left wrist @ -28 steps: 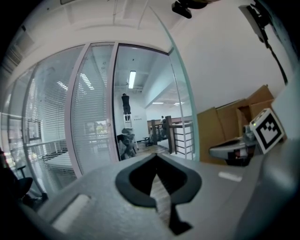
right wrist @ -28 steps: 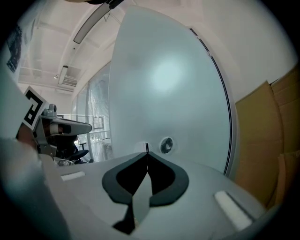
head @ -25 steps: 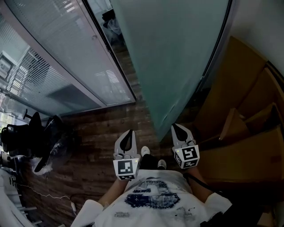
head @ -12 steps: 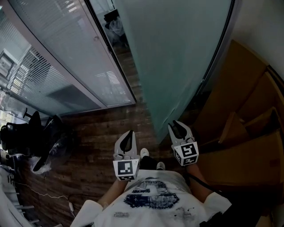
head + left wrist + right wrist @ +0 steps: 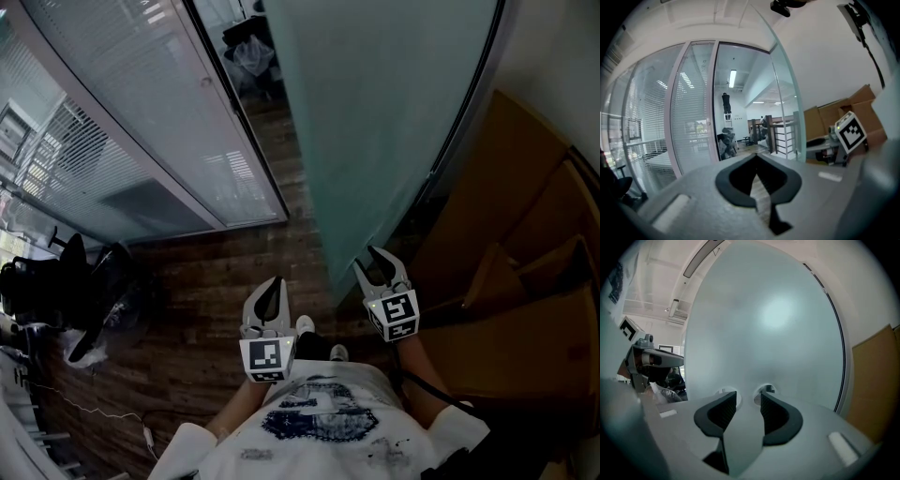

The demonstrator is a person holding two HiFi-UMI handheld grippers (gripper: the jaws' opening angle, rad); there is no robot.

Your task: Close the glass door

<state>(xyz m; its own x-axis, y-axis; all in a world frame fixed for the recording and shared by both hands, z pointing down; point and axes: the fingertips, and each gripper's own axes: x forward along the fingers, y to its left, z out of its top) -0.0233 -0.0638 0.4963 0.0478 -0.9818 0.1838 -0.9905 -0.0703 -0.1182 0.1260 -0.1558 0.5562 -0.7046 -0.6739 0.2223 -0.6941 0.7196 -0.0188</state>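
Observation:
The frosted, greenish glass door (image 5: 394,122) stands swung open and fills the upper middle of the head view. Its lower corner comes down just ahead of my right gripper (image 5: 372,262). The right gripper's jaws are opening, with nothing between them. In the right gripper view the right gripper (image 5: 748,397) faces the door's flat face (image 5: 773,324), where two small round holes show just past the fingertips. My left gripper (image 5: 272,283) is shut and empty, held left of the door's edge. From the left gripper (image 5: 756,157) I see the open doorway and the door's edge (image 5: 787,93).
A fixed glass wall with blinds (image 5: 141,122) runs along the left. Cardboard boxes (image 5: 525,281) stack up at the right. A black office chair (image 5: 56,291) and a white cable (image 5: 112,412) lie on the wooden floor at the left. A distant person on a ladder (image 5: 726,103) shows through the doorway.
The right gripper's jaws have gone from shut to wide apart, and it has shifted slightly toward the door's lower corner. The left gripper has stayed put.

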